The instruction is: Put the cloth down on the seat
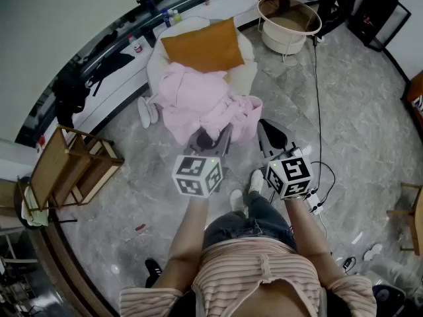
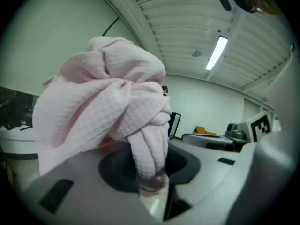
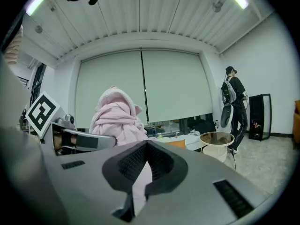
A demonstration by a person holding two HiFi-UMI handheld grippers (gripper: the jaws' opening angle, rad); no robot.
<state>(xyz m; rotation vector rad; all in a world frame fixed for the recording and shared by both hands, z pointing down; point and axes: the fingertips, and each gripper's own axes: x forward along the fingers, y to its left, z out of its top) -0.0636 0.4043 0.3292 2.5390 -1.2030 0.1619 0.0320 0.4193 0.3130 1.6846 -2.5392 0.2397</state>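
Observation:
A pink waffle cloth lies heaped over the front of a white armchair that has an orange cushion against its back. My left gripper is at the heap's near edge, shut on a bunched fold of the cloth, which fills the left gripper view above the jaws. My right gripper hovers just right of the cloth, its tips together. A pale pink strip shows in the slit below its tips; I cannot tell whether it is pinched. The cloth bundle stands beyond.
A round side table stands behind the chair at the right. A wooden rack is at the left. White slippers lie beside the chair. A black cable runs across the marble floor. A person stands far right.

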